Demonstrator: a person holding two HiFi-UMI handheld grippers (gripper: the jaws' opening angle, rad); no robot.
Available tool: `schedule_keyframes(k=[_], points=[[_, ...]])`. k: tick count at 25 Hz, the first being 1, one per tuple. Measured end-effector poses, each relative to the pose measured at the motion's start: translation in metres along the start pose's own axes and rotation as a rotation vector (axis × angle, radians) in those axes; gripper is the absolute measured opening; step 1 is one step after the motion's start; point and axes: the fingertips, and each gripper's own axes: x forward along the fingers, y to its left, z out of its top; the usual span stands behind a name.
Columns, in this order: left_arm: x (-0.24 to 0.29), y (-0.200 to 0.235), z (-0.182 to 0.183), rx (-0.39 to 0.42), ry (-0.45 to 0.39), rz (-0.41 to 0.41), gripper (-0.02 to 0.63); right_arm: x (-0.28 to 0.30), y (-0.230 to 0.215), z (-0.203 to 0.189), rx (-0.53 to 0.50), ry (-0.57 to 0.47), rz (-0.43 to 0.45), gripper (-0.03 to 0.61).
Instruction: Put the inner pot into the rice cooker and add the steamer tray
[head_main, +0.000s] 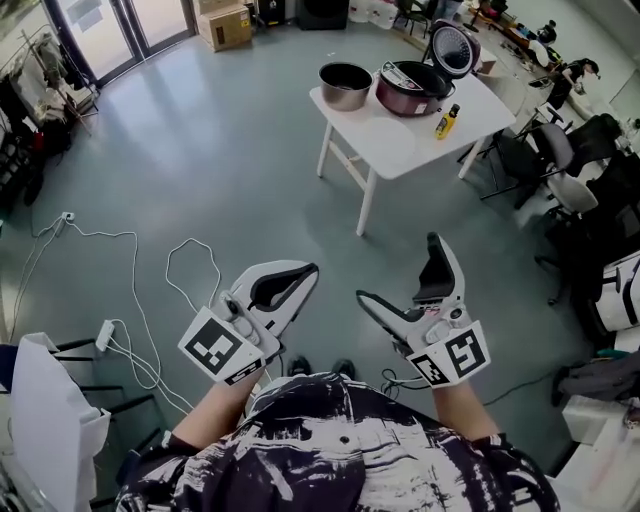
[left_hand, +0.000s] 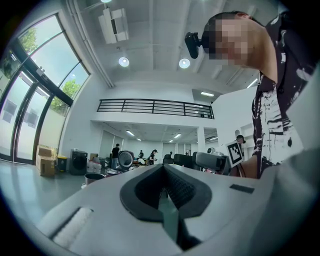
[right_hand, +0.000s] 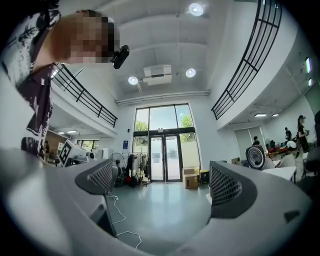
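While my left claw (head_main: 305, 276) is pressed together and right claw (head_main: 400, 268) spread empty, a hasty reach could knock the top-centre inner pot (head_main: 345, 86) off its counter (head_main: 400, 150).

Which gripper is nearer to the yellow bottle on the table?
Right. The right gripper hangs far short of the yellow bottle, roughly in line; the left gripper is farther left.
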Motion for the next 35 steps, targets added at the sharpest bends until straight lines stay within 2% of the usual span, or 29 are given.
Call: schedule_keyframes(k=[11, 18, 23, 31, 35], points=[[-0.042, 0.074, -0.01, -0.018, 0.006, 0.02, 0.005, 0.065, 0.03, -0.022, -0.003, 0.015, 0.0, 0.552], [-0.018, 0.133, -0.015, -0.023, 0.004, 0.021, 0.005, 0.112, -0.001, -0.044, -0.006, 0.047, 0.008, 0.551], [0.014, 0.195, -0.02, -0.005, 0.013, 0.045, 0.005, 0.166, -0.043, -0.068, 0.005, 0.042, 0.031, 0.551], [0.101, 0.323, -0.014, 0.021, 0.039, 0.074, 0.005, 0.276, -0.149, -0.092, 0.002, 0.043, 0.065, 0.551], [0.144, 0.371, -0.008, 0.017, 0.041, 0.062, 0.005, 0.321, -0.2, -0.098, 0.011, 0.05, 0.048, 0.551]])
